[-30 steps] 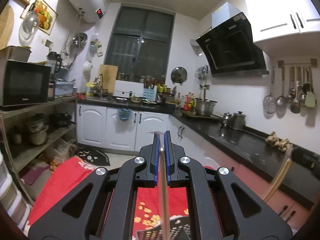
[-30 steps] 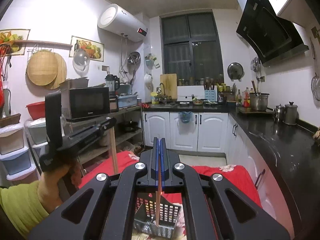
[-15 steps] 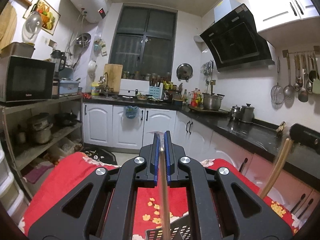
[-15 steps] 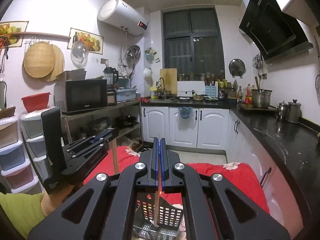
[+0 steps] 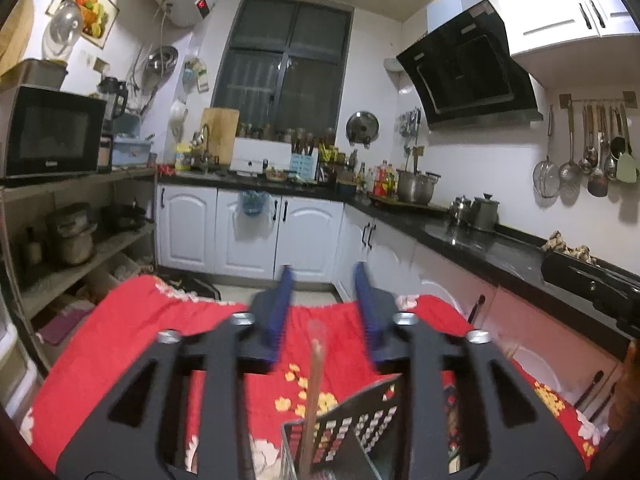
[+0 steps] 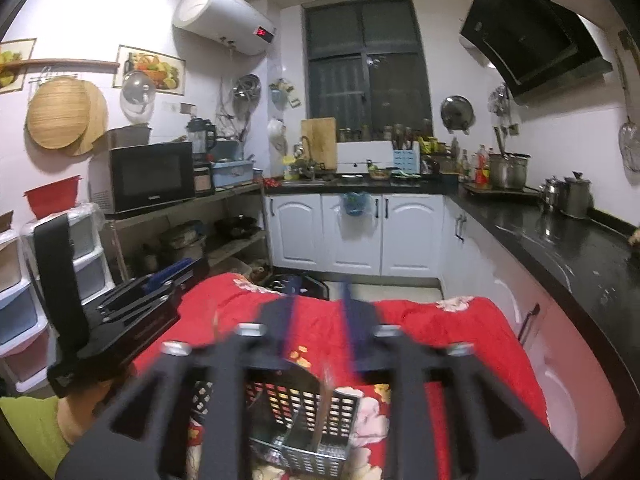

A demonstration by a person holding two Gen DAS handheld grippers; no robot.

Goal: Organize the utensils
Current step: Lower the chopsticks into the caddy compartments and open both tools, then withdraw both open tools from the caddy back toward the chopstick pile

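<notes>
A grey perforated utensil basket (image 6: 308,420) stands on the red flowered cloth (image 6: 440,328); it also shows in the left wrist view (image 5: 352,436). My left gripper (image 5: 322,308) is open, and a wooden chopstick (image 5: 312,392) stands loose below it with its lower end in the basket. My right gripper (image 6: 318,312) is open, and another chopstick (image 6: 323,408) stands in the basket below it. The left gripper (image 6: 132,312) also shows at the left of the right wrist view.
A black counter (image 6: 580,256) with pots runs along the right. White cabinets (image 6: 352,232) stand at the back. A shelf with a microwave (image 6: 148,176) and plastic drawers (image 6: 24,292) stand at the left. Ladles (image 5: 592,152) hang on the right wall.
Both grippers were shut on chopsticks and have opened. Both chopsticks have dropped down into the basket. Both cameras have tilted downward a little.
</notes>
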